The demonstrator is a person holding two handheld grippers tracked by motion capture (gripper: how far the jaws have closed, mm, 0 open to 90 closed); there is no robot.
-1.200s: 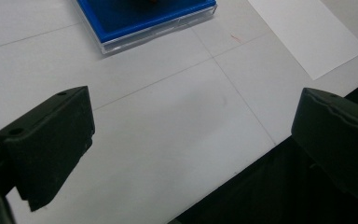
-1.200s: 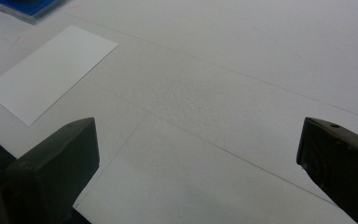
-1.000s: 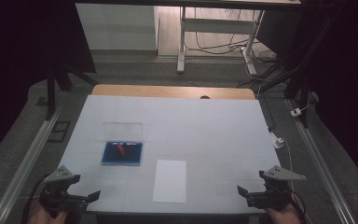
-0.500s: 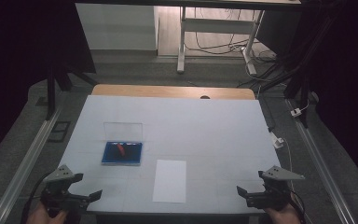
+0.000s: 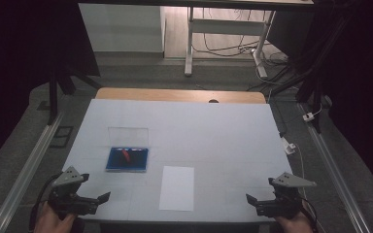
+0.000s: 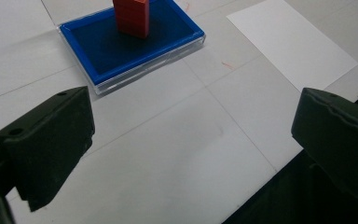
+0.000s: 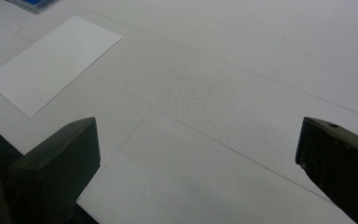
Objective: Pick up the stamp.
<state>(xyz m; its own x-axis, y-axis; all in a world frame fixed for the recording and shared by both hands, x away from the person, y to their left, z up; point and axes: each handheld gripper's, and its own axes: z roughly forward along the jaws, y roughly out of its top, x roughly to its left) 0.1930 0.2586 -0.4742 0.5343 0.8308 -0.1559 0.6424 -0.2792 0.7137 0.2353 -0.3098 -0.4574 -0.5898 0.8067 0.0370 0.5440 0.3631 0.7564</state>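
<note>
Tray (image 5: 127, 159), blue and set in a clear case with the lid (image 5: 127, 136) standing up behind it, lay on the left half of the white table (image 5: 213, 131) in the high view, a small red block (image 5: 125, 155) on its floor. A white sheet (image 5: 177, 188) lay flat just to the right of it and nearer the front edge, apart from it. The left gripper (image 5: 103, 198) was held at the front left corner, its jaws pointing inward over the table edge. The right gripper (image 5: 250, 199) was at the front right corner, jaws pointing inward too, well apart from tray and sheet.

From the left gripper view, the two black jaws stood wide apart with nothing between them but bare table (image 6: 177, 154). The tray (image 6: 126, 46) lay ahead, near the top, with the block (image 6: 131, 16) upright on the blue floor. The sheet (image 6: 291, 44) lay off to the upper right.

From the right gripper view, the jaws were likewise spread wide and empty above the table (image 7: 242, 93). The sheet (image 7: 51, 63) lay at the upper left, and a corner of the tray (image 7: 30, 3) reached in at the top left edge.
</note>
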